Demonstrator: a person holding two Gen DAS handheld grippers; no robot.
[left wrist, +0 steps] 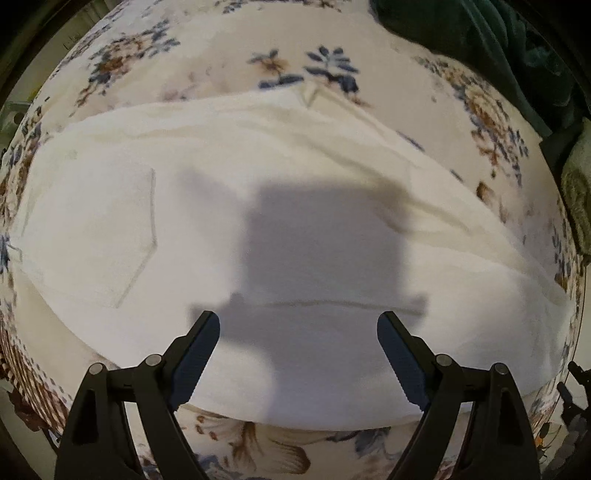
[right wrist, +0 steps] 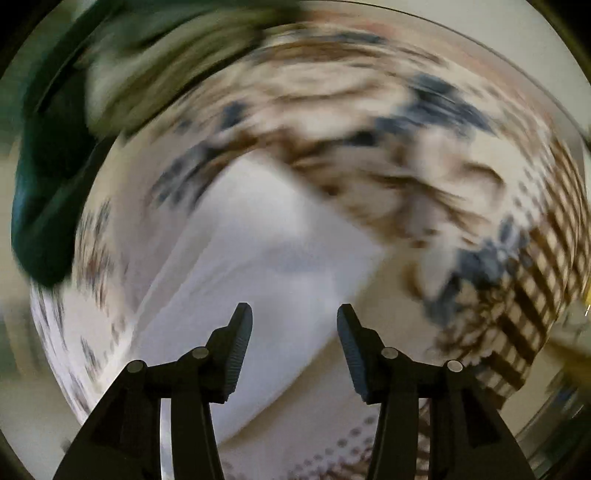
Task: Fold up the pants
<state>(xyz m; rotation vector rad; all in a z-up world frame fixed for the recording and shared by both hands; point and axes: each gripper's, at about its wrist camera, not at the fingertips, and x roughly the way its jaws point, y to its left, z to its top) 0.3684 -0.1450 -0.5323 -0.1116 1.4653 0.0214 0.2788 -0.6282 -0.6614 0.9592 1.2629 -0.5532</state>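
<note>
The left gripper [left wrist: 298,321] is hanging over the white pants [left wrist: 155,206], jaws spread wide and holding nothing, likely readying to pinch a fresh edge. The right gripper [right wrist: 294,314], jaws also parted and empty, is facing a blurred corner of the pants. The pants are lying spread flat on the floral-clothed surface [left wrist: 229,74], a dark green garment [left wrist: 461,33] bunched at its far edge.
</note>
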